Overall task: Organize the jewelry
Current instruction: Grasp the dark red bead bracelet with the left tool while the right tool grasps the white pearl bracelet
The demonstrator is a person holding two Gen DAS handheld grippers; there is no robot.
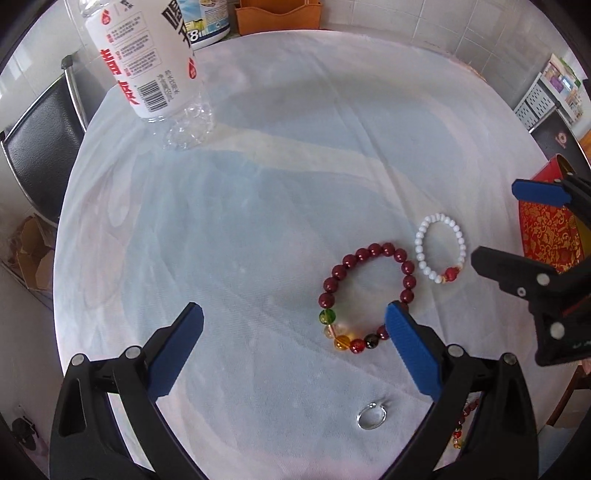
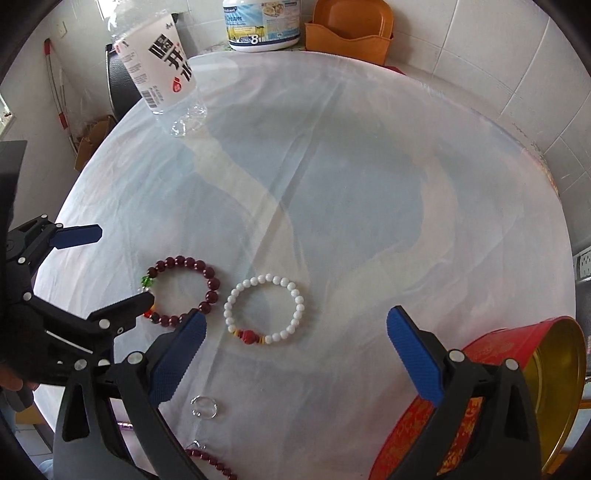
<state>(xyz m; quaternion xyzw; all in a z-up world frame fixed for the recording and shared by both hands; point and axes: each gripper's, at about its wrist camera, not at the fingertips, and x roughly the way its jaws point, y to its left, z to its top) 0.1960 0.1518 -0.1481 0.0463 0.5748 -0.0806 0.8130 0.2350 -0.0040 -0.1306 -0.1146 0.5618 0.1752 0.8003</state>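
Observation:
A dark red bead bracelet [image 1: 365, 297] with green and amber beads lies on the white cloth, beside a white bead bracelet [image 1: 439, 251] with one red bead. Both show in the right wrist view: the red one [image 2: 181, 291], the white one [image 2: 264, 310]. A silver ring [image 1: 371, 415] [image 2: 204, 406] lies nearer. Another red bead strand [image 2: 210, 461] lies at the near edge. My left gripper [image 1: 295, 328] is open above the cloth, its right finger over the red bracelet. My right gripper [image 2: 295, 336] is open just short of the white bracelet. A red and gold tin [image 2: 517, 387] lies on its side at the right.
A water bottle [image 1: 144, 59] stands at the far left of the round table [image 1: 258, 184]. A white tub [image 2: 264, 24] and an orange holder [image 2: 349, 35] stand at the back. A black chair [image 1: 40, 147] is at the left.

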